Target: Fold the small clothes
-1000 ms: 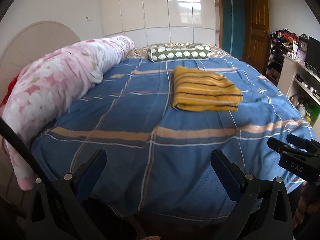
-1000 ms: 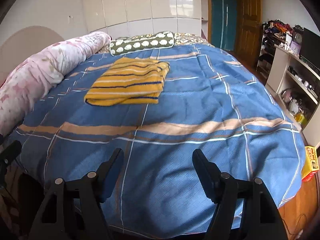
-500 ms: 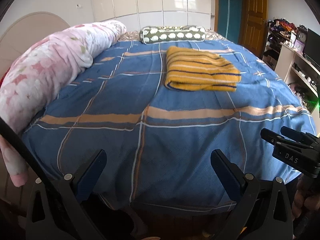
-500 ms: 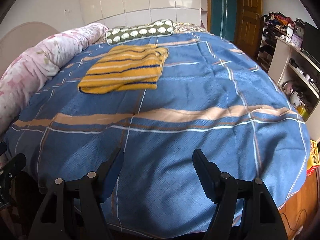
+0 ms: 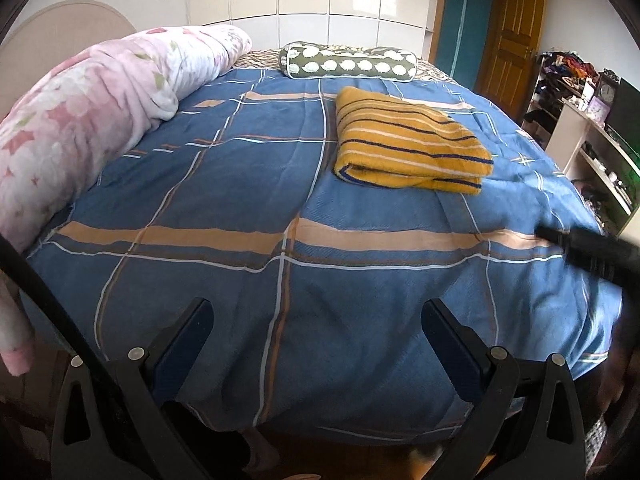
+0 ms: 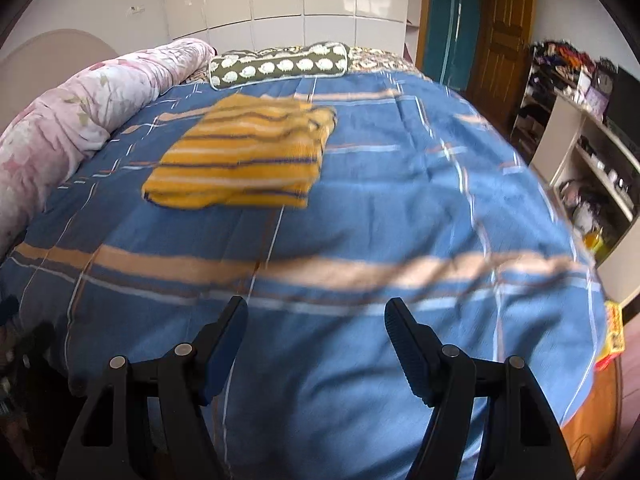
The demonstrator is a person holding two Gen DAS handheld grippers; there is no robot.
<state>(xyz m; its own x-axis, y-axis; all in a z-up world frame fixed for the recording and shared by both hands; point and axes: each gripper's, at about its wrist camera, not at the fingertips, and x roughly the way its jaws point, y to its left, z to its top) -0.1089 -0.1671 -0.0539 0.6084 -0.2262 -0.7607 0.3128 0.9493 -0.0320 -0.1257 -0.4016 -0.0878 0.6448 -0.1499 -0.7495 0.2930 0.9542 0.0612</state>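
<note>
A folded yellow striped garment [image 5: 408,144] lies on the blue plaid bedspread [image 5: 240,184], past the middle of the bed; it also shows in the right wrist view [image 6: 244,160]. My left gripper [image 5: 316,320] is open and empty, low over the bed's near edge. My right gripper [image 6: 316,316] is open and empty over the near part of the bed, well short of the garment. The right gripper also shows blurred at the right edge of the left wrist view [image 5: 580,244].
A rolled pink floral quilt [image 5: 92,120] runs along the bed's left side. A green bolster pillow [image 5: 348,62] lies at the head. White shelves [image 5: 592,152] with clutter and a wooden door [image 5: 512,36] stand to the right.
Both grippers have moved forward toward the bed, so the garment looks nearer. The right gripper is moving fast and its view is blurred. Both stay open.
</note>
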